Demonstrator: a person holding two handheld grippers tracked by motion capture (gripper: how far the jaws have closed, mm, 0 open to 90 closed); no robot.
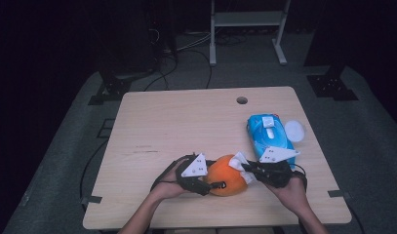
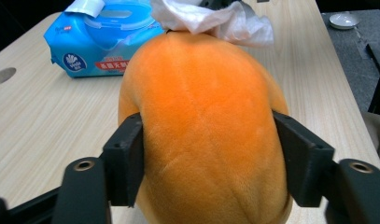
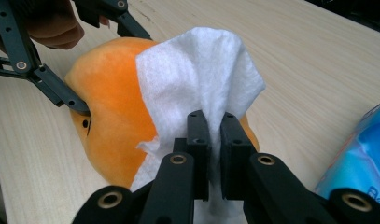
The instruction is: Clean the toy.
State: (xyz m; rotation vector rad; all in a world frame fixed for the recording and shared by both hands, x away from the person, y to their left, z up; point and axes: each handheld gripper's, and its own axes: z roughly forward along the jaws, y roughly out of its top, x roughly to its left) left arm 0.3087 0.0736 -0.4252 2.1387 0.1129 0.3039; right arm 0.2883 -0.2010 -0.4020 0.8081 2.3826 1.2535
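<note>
- On my surface (image 1: 186, 122), near its right edge, lies a blue wipes pack (image 1: 269, 134).
- Just off that right edge sits a small white dish (image 1: 294, 130).
- By the far edge I see a round hole (image 1: 242, 100).

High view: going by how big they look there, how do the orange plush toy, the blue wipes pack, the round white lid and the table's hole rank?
1. blue wipes pack and orange plush toy: look alike, the toy partly hidden by the grippers.
2. round white lid.
3. table's hole.

Orange plush toy (image 2: 211, 121), white wipe (image 3: 201, 79), blue pack (image 1: 269, 134)
</note>
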